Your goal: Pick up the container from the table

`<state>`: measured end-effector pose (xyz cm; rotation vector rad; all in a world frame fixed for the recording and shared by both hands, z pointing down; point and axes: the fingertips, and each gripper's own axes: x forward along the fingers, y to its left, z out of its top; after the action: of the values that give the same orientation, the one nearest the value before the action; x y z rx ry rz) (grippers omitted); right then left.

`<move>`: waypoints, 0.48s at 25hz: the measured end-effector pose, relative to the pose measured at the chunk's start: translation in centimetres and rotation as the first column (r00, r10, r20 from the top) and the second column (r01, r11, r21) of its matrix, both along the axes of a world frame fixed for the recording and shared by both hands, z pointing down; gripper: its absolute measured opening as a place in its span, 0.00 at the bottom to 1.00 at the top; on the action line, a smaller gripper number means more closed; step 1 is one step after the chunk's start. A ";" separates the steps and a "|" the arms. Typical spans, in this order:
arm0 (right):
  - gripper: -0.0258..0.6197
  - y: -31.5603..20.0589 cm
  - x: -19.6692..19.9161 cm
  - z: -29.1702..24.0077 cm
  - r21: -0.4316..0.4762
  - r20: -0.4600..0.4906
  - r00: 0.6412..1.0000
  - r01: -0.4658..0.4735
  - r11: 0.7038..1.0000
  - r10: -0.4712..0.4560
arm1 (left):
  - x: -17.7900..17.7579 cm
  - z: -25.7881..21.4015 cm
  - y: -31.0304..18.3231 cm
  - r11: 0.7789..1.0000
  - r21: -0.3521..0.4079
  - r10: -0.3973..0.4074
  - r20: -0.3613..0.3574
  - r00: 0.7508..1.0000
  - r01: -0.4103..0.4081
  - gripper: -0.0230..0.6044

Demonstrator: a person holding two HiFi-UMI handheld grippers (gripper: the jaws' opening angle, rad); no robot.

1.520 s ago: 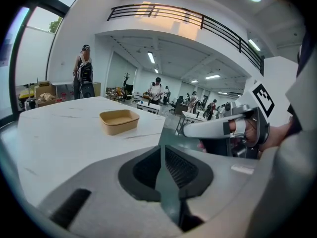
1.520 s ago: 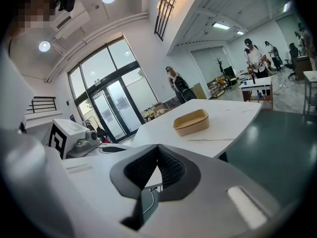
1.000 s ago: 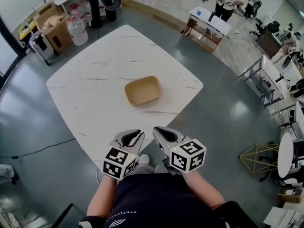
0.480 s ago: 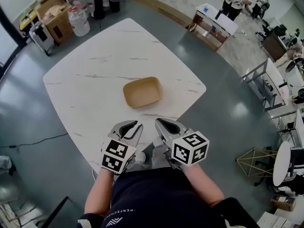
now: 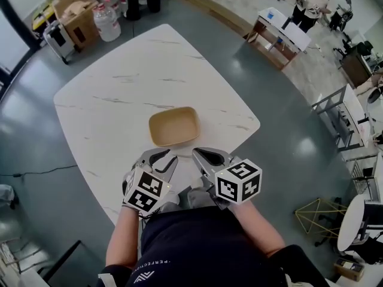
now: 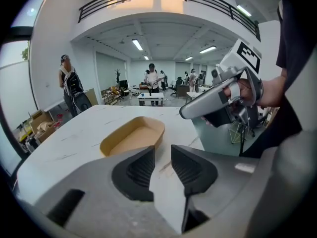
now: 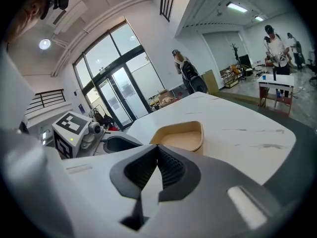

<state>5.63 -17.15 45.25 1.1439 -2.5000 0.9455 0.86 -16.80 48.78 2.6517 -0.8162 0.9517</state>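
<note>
A shallow tan container (image 5: pixel 173 126) lies empty near the middle of the white marble table (image 5: pixel 119 88). Both grippers hover over the table's near edge, just short of the container. My left gripper (image 5: pixel 161 156) points at the container's near left side; its jaws have just been opening and stand apart with nothing between them. In the left gripper view the container (image 6: pixel 133 135) lies just beyond the left gripper (image 6: pixel 162 151). My right gripper (image 5: pixel 201 153) is shut and empty, beside the container's near right corner. The right gripper (image 7: pixel 157 151) has the container (image 7: pixel 181 137) straight ahead.
Grey floor surrounds the table. Cardboard boxes (image 5: pixel 75 8) and water jugs (image 5: pixel 109 21) stand at the far left. A small desk (image 5: pixel 280 30) and people stand at the far right. Metal-framed furniture (image 5: pixel 344 115) is to the right.
Both grippers have moved forward toward the container, which now lies just ahead of their tips. The left jaws have spread apart; the right jaws stay together.
</note>
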 end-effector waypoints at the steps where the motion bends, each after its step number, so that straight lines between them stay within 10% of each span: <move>1: 0.04 -0.3 0.1 0.2 -0.006 -0.001 1.000 0.015 1.000 -0.015 | 0.3 0.2 -0.3 1.000 -0.002 0.008 0.013 1.000 -0.008 0.20; 12: 0.07 -3.1 0.6 1.9 -0.067 0.004 0.991 0.137 0.988 -0.137 | 1.2 2.0 -3.7 0.990 0.000 0.137 0.198 0.971 -0.140 0.24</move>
<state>6.24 -20.24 47.19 0.9383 -2.4895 0.9823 2.01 -20.54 50.76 2.6861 -0.6849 1.2656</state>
